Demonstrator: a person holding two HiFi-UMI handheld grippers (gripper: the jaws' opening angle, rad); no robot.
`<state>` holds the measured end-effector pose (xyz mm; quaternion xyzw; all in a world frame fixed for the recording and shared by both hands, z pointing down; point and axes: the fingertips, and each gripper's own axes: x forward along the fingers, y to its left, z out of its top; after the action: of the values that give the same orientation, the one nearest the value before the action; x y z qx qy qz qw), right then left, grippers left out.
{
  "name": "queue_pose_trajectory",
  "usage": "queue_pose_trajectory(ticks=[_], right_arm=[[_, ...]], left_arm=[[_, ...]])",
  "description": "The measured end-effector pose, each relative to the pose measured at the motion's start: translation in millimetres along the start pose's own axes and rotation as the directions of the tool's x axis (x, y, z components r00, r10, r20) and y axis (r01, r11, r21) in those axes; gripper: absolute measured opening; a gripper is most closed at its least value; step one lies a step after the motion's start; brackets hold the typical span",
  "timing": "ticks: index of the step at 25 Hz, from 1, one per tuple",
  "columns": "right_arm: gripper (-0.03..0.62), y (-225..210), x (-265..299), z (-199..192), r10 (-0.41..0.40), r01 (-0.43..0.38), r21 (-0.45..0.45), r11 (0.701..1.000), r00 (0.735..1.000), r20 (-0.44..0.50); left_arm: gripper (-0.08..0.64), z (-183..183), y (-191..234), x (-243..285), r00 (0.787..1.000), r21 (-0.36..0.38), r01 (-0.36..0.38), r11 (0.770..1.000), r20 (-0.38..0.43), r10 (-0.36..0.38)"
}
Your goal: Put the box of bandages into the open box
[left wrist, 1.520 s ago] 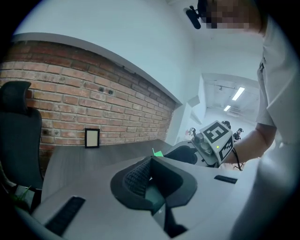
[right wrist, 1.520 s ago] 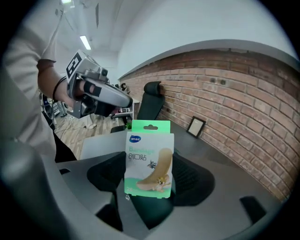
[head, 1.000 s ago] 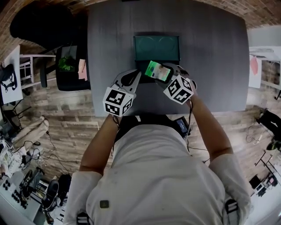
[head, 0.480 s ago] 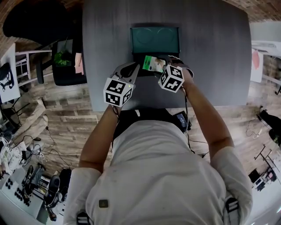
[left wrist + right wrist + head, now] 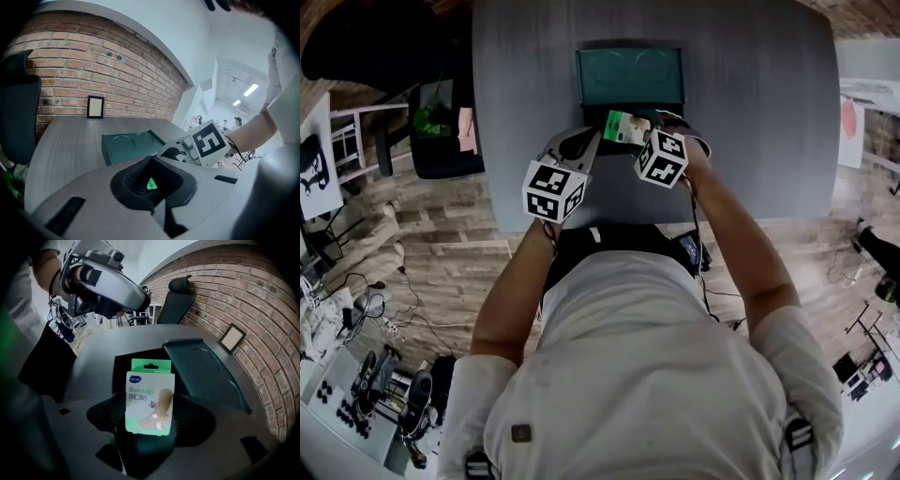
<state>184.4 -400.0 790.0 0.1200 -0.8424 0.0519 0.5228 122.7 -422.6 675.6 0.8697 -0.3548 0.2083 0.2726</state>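
Note:
A green box of bandages (image 5: 626, 127) (image 5: 149, 401) is upright in my right gripper (image 5: 639, 139) (image 5: 149, 427), which is shut on its lower part. It hangs just above the near side of the black open box (image 5: 123, 367) (image 5: 611, 156), whose dark green lid (image 5: 630, 77) (image 5: 126, 147) (image 5: 206, 371) lies flat behind it on the grey table (image 5: 750, 112). My left gripper (image 5: 581, 146) (image 5: 152, 187) sits close on the left of the open box, jaws together with nothing held. A sliver of green shows through them.
A black office chair (image 5: 356, 47) stands off the table's far left corner. A small picture frame (image 5: 95, 107) (image 5: 233, 338) leans on the brick wall at the table's far edge. The table's near edge runs just below the grippers.
My right gripper has carried the bandage box left and farther in, toward the black box, and turned it more upright. The left gripper has barely moved.

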Motion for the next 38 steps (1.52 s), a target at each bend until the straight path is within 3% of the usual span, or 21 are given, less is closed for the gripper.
queue_pose_trajectory(ticks=[10,16,20,24,27,31,38], right_arm=[[0.298,-4.9,-10.4,4.7,-0.059,0.058,0.036,0.998,0.998,0.038],[0.298,-6.4,-29.5,14.8,-0.119,0.112,0.105,0.988,0.99,0.071],[0.295,0.2,-56.0,34.8,-0.18,0.156,0.165,0.974,0.973,0.145],[0.22,10.9,-84.0,61.0,-0.255,0.207,0.232,0.95,0.946,0.2],[0.171,20.4,-114.5,82.4,-0.328,0.252,0.288,0.924,0.909,0.258],[0.094,35.5,-160.6,120.6,-0.435,0.302,0.372,0.878,0.829,0.353],[0.037,79.0,-220.2,179.4,-0.568,0.37,0.461,0.806,0.701,0.431]], left_arm=[[0.015,-4.7,-7.3,-4.9,1.0,-0.001,0.008,1.0,0.001,-0.008],[0.015,-0.4,-8.8,-18.2,1.0,0.013,0.018,1.0,0.012,-0.018],[0.015,6.0,-17.7,-36.4,0.999,0.036,0.04,0.999,0.032,-0.041],[0.015,20.2,-24.6,-64.3,0.994,0.072,0.056,0.996,0.088,-0.062],[0.015,35.0,-32.1,-87.7,0.989,0.102,0.067,0.993,0.128,-0.08],[0.015,48.5,-41.4,-125.0,0.979,0.155,0.084,0.984,0.17,-0.11],[0.015,65.7,-49.9,-201.4,0.953,0.225,0.093,0.97,0.263,-0.152]])
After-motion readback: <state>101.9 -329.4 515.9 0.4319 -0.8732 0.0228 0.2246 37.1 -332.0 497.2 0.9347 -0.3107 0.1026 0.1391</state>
